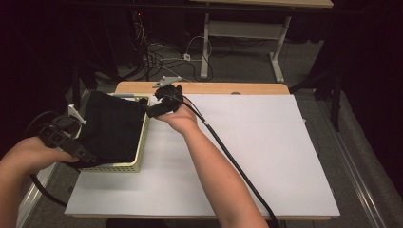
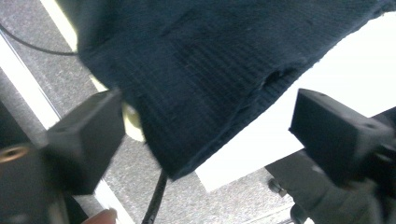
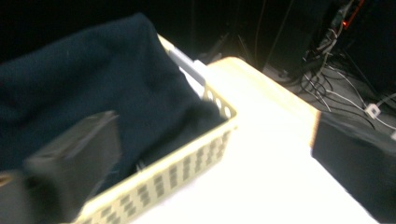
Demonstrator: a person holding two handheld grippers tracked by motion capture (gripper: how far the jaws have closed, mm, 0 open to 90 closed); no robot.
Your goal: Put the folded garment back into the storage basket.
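Note:
A dark navy knitted cloth (image 1: 111,128) fills a pale yellow slotted basket (image 1: 142,142) at the left end of the white table (image 1: 247,152). My left gripper (image 1: 78,152) is at the basket's near left corner. In the left gripper view its jaws (image 2: 212,133) stand wide apart, and a hanging edge of the cloth (image 2: 210,70) lies between them without touching the pads. My right gripper (image 1: 154,111) hovers at the basket's far right corner. Its jaws (image 3: 215,154) are open with nothing gripped, above the basket wall (image 3: 187,163) and the cloth (image 3: 93,84).
A wooden strip (image 1: 204,88) runs along the table's far edge. Beyond it, cables (image 1: 161,54) lie on the floor by another desk's white legs (image 1: 205,42). The right gripper's cable (image 1: 233,161) trails across the table. Grey floor (image 1: 57,180) lies left of the table.

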